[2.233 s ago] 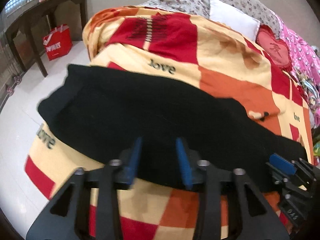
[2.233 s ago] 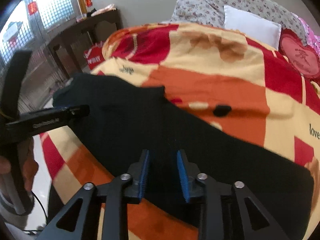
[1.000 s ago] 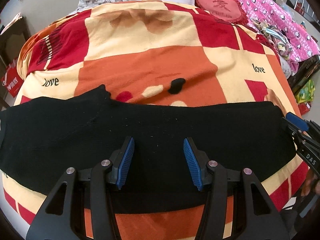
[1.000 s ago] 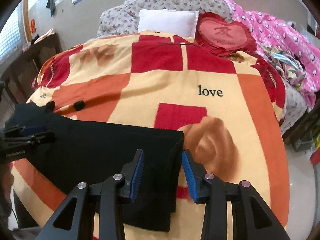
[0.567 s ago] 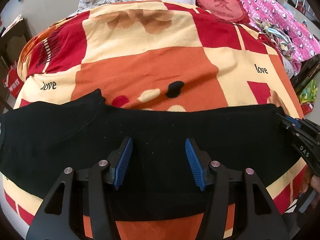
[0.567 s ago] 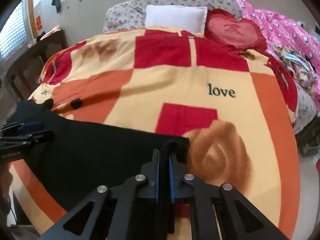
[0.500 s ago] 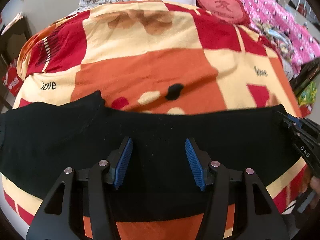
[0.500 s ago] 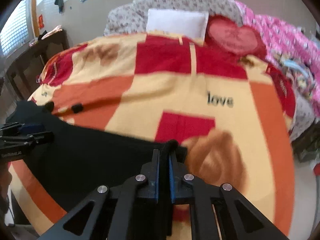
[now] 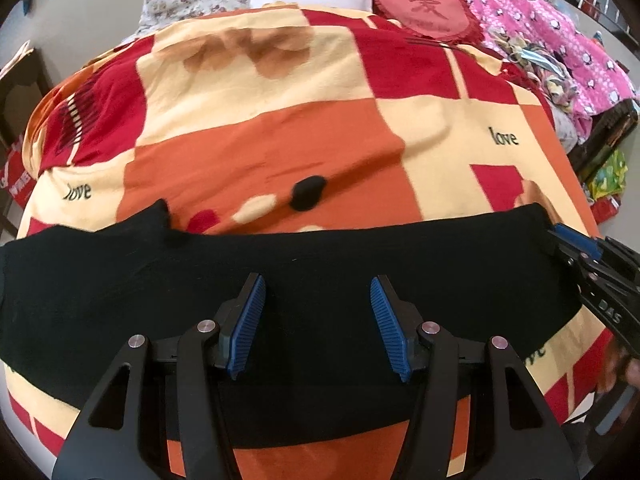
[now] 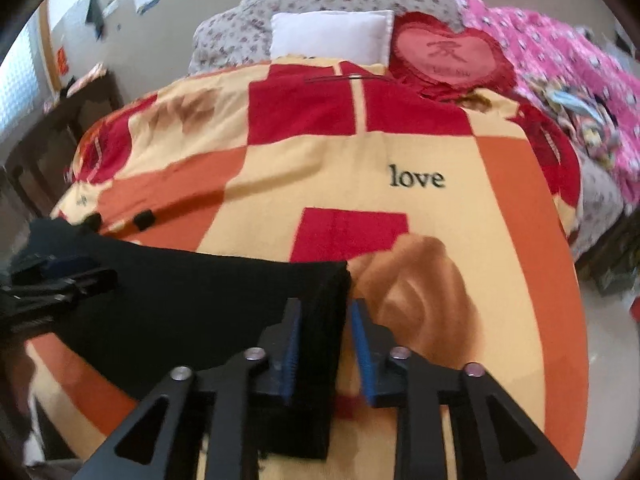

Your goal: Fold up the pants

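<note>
Two grippers are set at the near edge of the bed, and the coming move is judged to turn on how the black pants (image 9: pixel 304 280) lie between them. The pants are spread flat on the blanket (image 9: pixel 280 148), their long axis running left to right across the near part of the bed, already doubled leg on leg as far as can be judged. The left gripper (image 9: pixel 316 316) is held over the middle of that length with its jaws spread wide and nothing between them. The right gripper (image 10: pixel 323 330) is placed at the right end of the pants (image 10: pixel 200 300); its jaws are parted, the end edge of the cloth standing between the blue pads (image 10: pixel 291 354), and whether cloth is touched cannot be told through the blur. That end lies nearest the right gripper, so a fold along the long axis, right end carried leftward, is judged the likely step. Farther off, a white pillow (image 10: pixel 330 36) and a red heart cushion (image 10: pixel 450 54) are seen at the head of the bed
</note>
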Demonstrator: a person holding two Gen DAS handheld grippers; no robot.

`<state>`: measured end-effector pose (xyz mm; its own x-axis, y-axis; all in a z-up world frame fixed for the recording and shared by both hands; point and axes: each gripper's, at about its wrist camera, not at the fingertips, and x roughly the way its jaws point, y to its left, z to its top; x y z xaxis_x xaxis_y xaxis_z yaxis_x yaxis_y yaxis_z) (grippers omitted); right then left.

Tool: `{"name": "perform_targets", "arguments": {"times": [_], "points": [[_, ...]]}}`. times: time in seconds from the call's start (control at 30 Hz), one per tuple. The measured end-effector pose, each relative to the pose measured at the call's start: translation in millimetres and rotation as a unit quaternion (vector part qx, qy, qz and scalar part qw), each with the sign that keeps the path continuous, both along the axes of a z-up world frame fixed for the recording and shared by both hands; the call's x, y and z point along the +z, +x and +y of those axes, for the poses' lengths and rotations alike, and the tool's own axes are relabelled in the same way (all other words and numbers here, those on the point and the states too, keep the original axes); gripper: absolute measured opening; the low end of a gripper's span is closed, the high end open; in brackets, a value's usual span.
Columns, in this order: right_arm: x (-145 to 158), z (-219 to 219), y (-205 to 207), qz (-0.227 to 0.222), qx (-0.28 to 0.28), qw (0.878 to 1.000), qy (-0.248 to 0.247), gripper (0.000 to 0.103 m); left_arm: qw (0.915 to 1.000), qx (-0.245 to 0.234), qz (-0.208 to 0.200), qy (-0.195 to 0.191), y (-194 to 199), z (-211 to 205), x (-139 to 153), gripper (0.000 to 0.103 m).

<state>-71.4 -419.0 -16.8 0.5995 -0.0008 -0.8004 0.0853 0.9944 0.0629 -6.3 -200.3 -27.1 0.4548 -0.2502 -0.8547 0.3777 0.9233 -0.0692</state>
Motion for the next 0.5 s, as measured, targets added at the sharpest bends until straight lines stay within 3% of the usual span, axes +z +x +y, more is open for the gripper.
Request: {"name": "perform_targets", "arguments": {"times": [0.2,0.5], "points": [[-5.3,-6.2,-22.7,0.015,-0.002,0.999,0.041,0.034,0.9996,-0.027,-0.001,0.008,-2.1,-18.4,2.4,0.055],[-11.9,-21.2,-44.4,0.015,-0.014,0.995,0.102,0.043,0.9973,-0.069,0.019,-0.017,14.4,-46.9,6.8,0.055]]}}
